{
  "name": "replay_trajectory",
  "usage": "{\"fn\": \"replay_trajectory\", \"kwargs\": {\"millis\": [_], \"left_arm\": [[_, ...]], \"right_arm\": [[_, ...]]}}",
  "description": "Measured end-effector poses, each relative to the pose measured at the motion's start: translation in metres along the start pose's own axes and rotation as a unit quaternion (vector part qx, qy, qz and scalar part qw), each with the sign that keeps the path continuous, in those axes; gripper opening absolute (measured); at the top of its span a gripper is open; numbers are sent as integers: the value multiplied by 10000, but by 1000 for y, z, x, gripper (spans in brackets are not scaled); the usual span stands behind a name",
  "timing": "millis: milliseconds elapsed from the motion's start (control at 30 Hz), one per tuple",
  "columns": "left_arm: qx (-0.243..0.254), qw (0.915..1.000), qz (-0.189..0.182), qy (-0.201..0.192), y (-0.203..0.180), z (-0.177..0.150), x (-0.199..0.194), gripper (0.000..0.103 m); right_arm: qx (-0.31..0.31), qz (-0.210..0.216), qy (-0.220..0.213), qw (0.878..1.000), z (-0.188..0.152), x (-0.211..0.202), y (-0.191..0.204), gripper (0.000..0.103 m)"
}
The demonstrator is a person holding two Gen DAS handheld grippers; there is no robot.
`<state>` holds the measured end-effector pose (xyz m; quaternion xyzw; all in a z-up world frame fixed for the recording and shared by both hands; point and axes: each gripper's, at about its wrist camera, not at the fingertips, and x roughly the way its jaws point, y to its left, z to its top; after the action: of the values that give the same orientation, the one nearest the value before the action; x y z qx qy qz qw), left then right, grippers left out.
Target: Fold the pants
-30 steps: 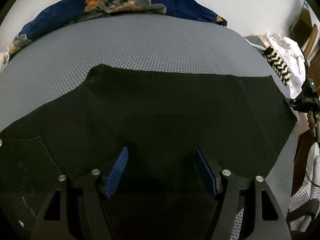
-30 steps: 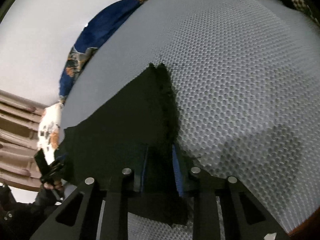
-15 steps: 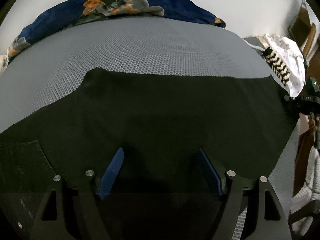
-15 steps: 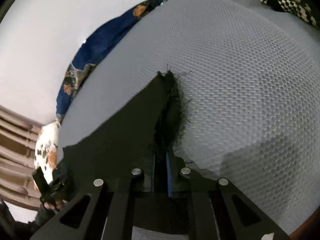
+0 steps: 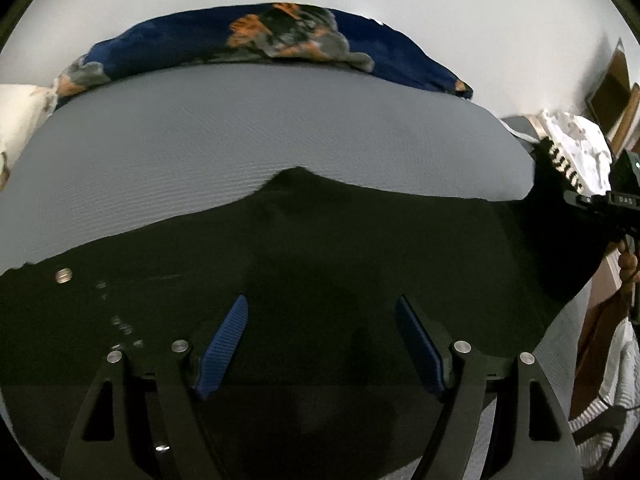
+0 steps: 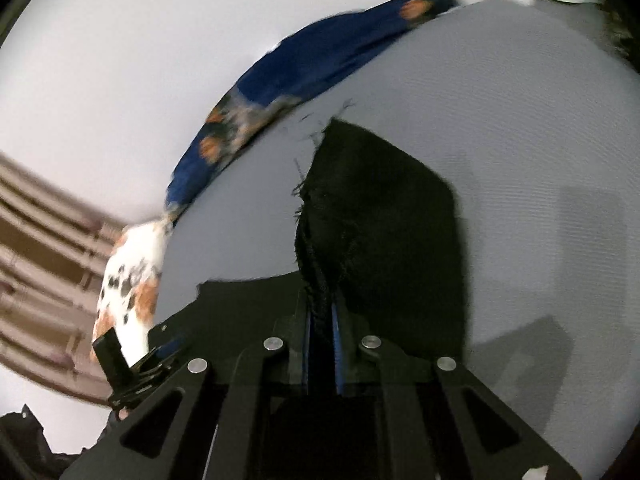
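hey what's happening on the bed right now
A person with a gripper in each hand is folding black pants on a grey bed. The right gripper is shut on the frayed leg end and holds it up off the bed. The left gripper hangs open over the waist part, gripping nothing.

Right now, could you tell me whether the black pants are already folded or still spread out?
Mostly spread: the pants lie across the grey mattress, one frayed end lifted in the right gripper.

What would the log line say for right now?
left gripper: open above pants | right gripper: shut on frayed pants edge, lifted | bed: grey
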<state>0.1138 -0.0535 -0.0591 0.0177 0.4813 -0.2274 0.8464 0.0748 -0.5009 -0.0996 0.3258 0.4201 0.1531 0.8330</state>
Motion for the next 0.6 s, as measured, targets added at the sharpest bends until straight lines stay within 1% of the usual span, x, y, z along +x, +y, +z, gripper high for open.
{"fn": "replay_trajectory", "kwargs": {"millis": [133, 167, 267, 367, 433, 567, 600], "left_arm": [[-181, 9998, 54, -90, 19, -8, -18, 76], [-216, 9997, 42, -117, 22, -10, -22, 76], [-286, 9993, 61, -223, 31, -16, -32, 76], [-342, 9989, 65, -300, 38, -20, -39, 76], [-391, 9987, 31, -338, 41, -23, -41, 76], [-416, 9985, -40, -359, 43, -26, -42, 76], [-427, 9984, -68, -354, 43, -26, -42, 76]], "right_arm": [[-252, 344, 451, 9981, -7, 54, 41, 10], [-293, 400, 514, 9974, -10, 62, 48, 10], [-554, 549, 856, 9933, -22, 106, 81, 9], [-678, 662, 1191, 9884, -36, 140, 100, 9], [-820, 628, 1405, 9847, -48, 157, 111, 9], [-1243, 359, 1785, 9754, -74, 188, 131, 10], [-1337, 298, 1858, 9730, -79, 193, 134, 12]]}}
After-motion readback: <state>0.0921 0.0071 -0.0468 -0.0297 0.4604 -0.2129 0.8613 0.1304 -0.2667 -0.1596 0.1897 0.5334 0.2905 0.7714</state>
